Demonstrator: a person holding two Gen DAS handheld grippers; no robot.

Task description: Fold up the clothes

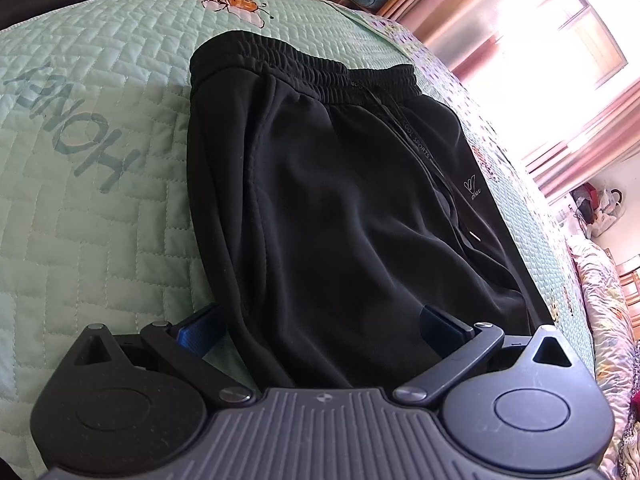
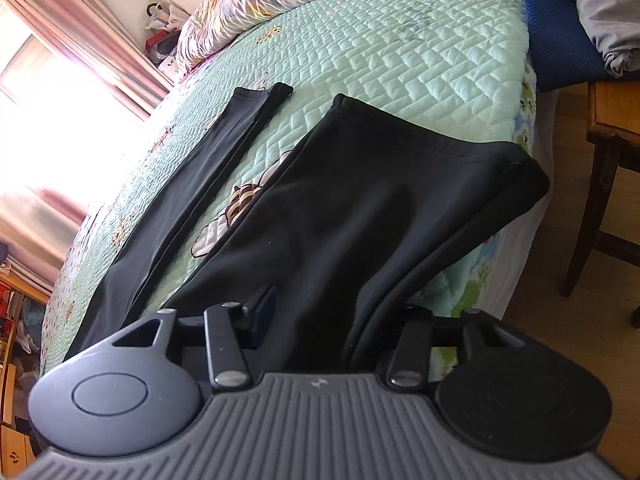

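Right gripper point(image 2: 320, 320) clenches a black trouser leg point(image 2: 360, 208), angled downward; left gripper point(image 1: 320, 320) straddles the trousers' waist section point(image 1: 340, 200), released.

trousers point(image 1: 340, 200) flat on bed quilt point(image 1: 100, 220), waistband point(image 1: 304, 68) at far end

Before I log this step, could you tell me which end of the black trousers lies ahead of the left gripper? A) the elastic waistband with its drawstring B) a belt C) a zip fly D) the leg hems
A: ahead of the left gripper, the black trousers end in a gathered elastic waistband with a drawstring hanging from it.
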